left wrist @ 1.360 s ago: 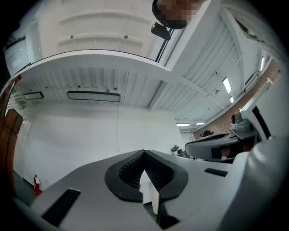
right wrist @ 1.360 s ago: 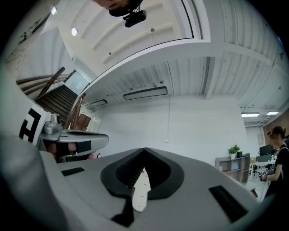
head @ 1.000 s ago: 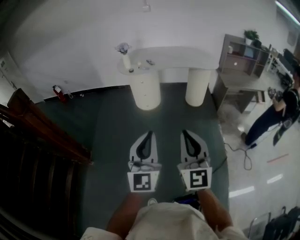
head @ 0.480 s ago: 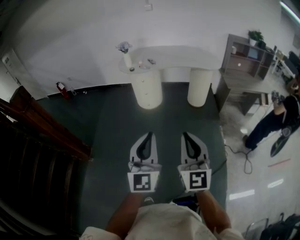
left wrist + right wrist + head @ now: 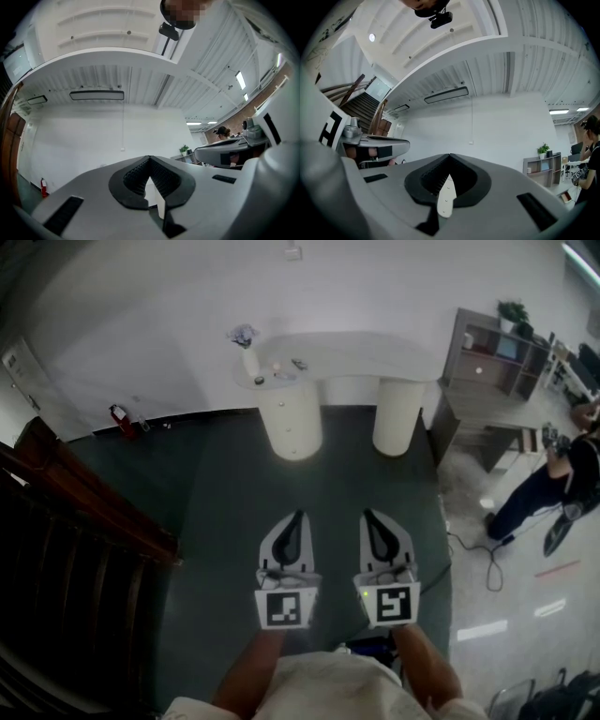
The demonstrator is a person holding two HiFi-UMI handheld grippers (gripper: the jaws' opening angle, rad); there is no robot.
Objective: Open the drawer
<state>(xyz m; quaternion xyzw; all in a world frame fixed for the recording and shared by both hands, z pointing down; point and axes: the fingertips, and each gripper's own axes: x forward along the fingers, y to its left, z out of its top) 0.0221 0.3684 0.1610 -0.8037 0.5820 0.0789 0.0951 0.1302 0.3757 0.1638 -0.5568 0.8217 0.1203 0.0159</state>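
Note:
A white cylindrical drawer pedestal [image 5: 289, 418] with small knobs down its front holds up the left end of a white curved table [image 5: 356, 351], well ahead of me on the dark green floor. My left gripper [image 5: 299, 515] and right gripper [image 5: 367, 514] are held side by side, pointing at it from a distance, both shut and empty. In the left gripper view the left gripper [image 5: 149, 158] has its jaws meeting at the tip. The right gripper [image 5: 449, 156] looks the same in its own view, and the knobbed pedestal [image 5: 446, 197] shows small through the gap behind its tips.
A second white pedestal [image 5: 394, 418] stands to the right of the first. A vase [image 5: 248, 348] and small items sit on the tabletop. A dark wooden stair rail [image 5: 84, 512] runs along the left, a red extinguisher [image 5: 119, 420] by the wall. A grey shelf unit [image 5: 487, 362], a person [image 5: 553, 484] and a floor cable [image 5: 478, 545] are at right.
Both grippers have slid together a little lower in the head view, still shut. The person at the right has shifted toward the picture's edge.

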